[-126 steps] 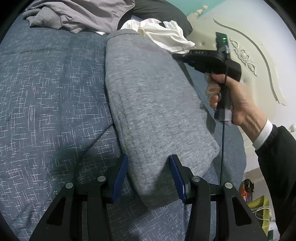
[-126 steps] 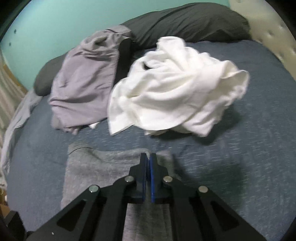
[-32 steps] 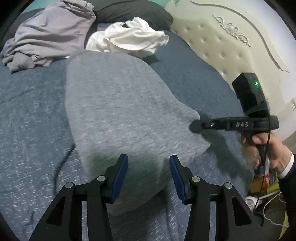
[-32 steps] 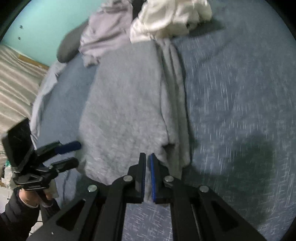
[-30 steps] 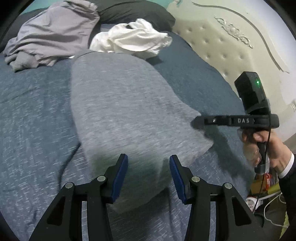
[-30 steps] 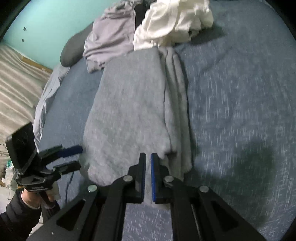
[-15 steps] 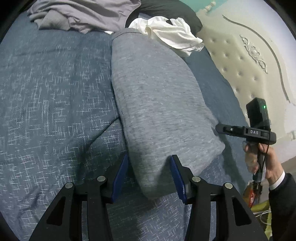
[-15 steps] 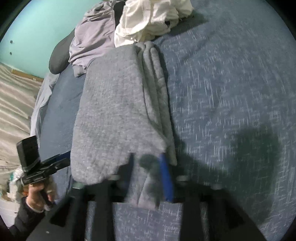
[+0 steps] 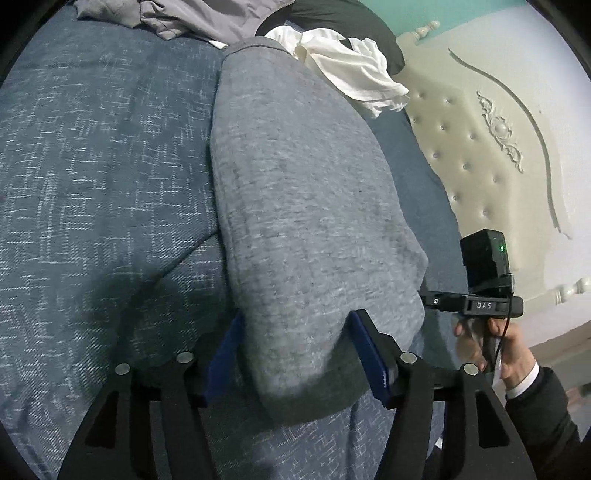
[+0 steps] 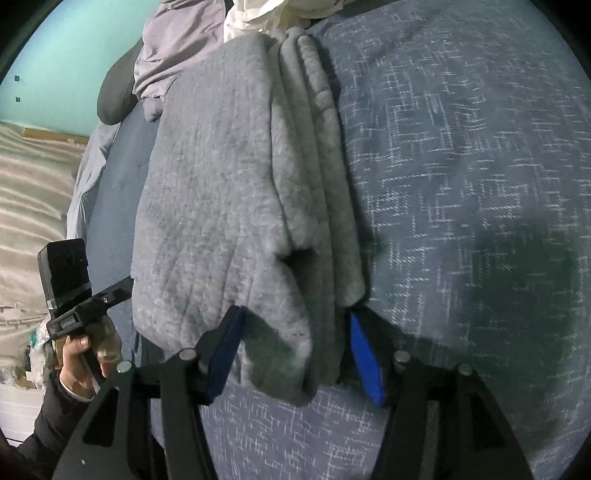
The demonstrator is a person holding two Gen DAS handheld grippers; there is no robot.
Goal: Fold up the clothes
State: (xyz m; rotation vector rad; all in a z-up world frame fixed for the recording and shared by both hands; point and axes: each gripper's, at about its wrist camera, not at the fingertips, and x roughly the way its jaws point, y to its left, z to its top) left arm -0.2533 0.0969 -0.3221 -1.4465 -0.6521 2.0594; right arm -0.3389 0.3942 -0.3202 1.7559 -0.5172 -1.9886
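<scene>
Lying lengthwise toward the pillows, the folded grey garment (image 9: 306, 206) rests on the blue bed (image 9: 103, 166); left gripper (image 9: 297, 354) and right gripper (image 10: 295, 350) straddle its near end, jaws opening.

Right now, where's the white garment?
Left wrist view: the white garment lies crumpled at the far end of the blue bedspread, just beyond the folded grey garment, right of the lilac garment, near the cream headboard.

A bedroom at home, a big bed (image 9: 92, 166) with a blue blanket, a soft cream headboard (image 9: 480, 140) with buttons, a dark pillow (image 9: 343, 18), clothes in a pile (image 10: 177, 40), a teal wall (image 10: 74, 55)
</scene>
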